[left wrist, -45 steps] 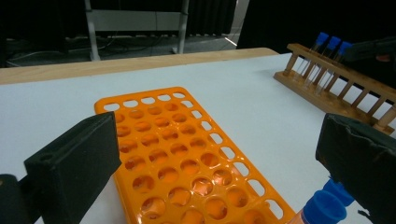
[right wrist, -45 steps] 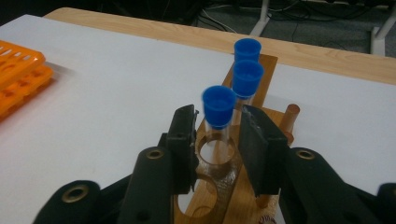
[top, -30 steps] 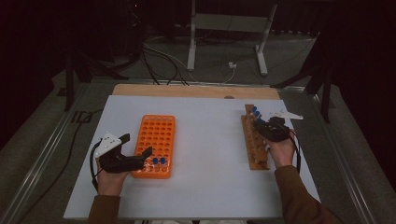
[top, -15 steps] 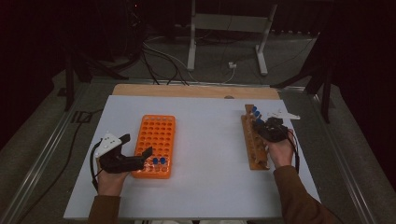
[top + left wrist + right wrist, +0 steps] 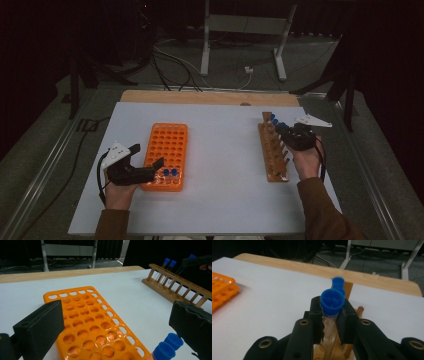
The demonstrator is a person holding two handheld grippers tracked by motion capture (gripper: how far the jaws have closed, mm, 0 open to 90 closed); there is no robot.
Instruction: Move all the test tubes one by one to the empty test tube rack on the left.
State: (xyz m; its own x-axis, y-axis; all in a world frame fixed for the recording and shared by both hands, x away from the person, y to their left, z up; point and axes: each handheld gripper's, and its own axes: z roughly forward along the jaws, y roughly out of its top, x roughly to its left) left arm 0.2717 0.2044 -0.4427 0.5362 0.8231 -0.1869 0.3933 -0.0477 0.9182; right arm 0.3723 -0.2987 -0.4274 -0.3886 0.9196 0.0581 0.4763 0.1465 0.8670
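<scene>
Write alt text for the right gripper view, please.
The right gripper has its fingers closed on a clear tube with a blue cap over a wooden rack. Behind it stands another blue-capped tube on a white table.

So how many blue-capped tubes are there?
5: a pair in the orange rack, another pair in the wooden rack, one tube in the right gripper. Others may be hidden.

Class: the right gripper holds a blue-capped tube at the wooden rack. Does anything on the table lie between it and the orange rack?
Nothing visible does. Bare white table lies between the wooden rack, where the right gripper clamps the tube, and the orange rack. The left gripper sits open at that rack's near end.
</scene>
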